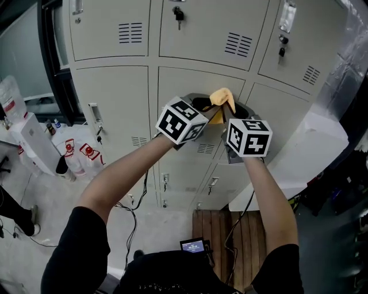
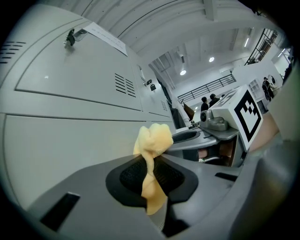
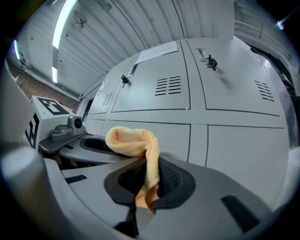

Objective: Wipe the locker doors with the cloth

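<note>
A yellow cloth [image 1: 222, 99] is held up in front of the grey locker doors [image 1: 115, 103], just above the middle of the head view. It is gripped from both sides. The left gripper [image 1: 203, 105] is clenched on one end of it. In the left gripper view the jaws of that gripper [image 2: 150, 176] are closed on a thin strip of the cloth [image 2: 153, 139], which bunches into a knot above them at twelve o'clock. The right gripper [image 1: 237, 109] is likewise clamped on the cloth, and in its own view the fabric [image 3: 132, 140] is pinched between the jaws [image 3: 145, 180] and folds over toward ten o'clock. Whether the cloth touches a door cannot be told. A key [image 1: 179, 15] hangs in a lock at twelve o'clock of the head view, and louvred vents [image 1: 130, 33] are seen at eleven o'clock.
</note>
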Available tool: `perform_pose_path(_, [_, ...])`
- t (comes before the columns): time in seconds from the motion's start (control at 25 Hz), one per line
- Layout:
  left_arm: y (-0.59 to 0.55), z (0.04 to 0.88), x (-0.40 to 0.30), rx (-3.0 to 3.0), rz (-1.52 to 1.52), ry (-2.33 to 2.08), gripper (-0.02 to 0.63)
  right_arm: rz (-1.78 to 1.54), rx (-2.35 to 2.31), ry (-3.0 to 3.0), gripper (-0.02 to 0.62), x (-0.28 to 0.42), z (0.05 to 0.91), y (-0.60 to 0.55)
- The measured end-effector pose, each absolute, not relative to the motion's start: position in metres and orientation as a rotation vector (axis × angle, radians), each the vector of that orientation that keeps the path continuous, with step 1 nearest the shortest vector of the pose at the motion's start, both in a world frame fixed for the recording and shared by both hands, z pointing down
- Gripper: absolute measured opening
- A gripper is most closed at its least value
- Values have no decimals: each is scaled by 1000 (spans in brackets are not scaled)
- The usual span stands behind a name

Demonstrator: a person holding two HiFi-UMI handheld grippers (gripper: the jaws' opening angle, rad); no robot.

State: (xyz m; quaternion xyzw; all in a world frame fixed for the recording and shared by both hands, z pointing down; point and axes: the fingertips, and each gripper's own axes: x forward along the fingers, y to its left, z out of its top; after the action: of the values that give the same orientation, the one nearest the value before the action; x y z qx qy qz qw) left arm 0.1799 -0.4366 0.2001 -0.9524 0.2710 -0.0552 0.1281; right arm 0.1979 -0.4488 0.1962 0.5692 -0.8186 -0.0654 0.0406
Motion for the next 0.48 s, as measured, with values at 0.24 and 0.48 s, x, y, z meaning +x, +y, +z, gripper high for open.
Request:
perform_pose_path(0.24, [-439, 208, 121, -2756, -185, 869, 52, -182, 1675, -2552, 61, 139, 204, -452])
perform_pose_path(0.48, [-443, 216, 69, -2752, -197, 938, 52, -171, 1611, -2581, 61, 85, 212, -457])
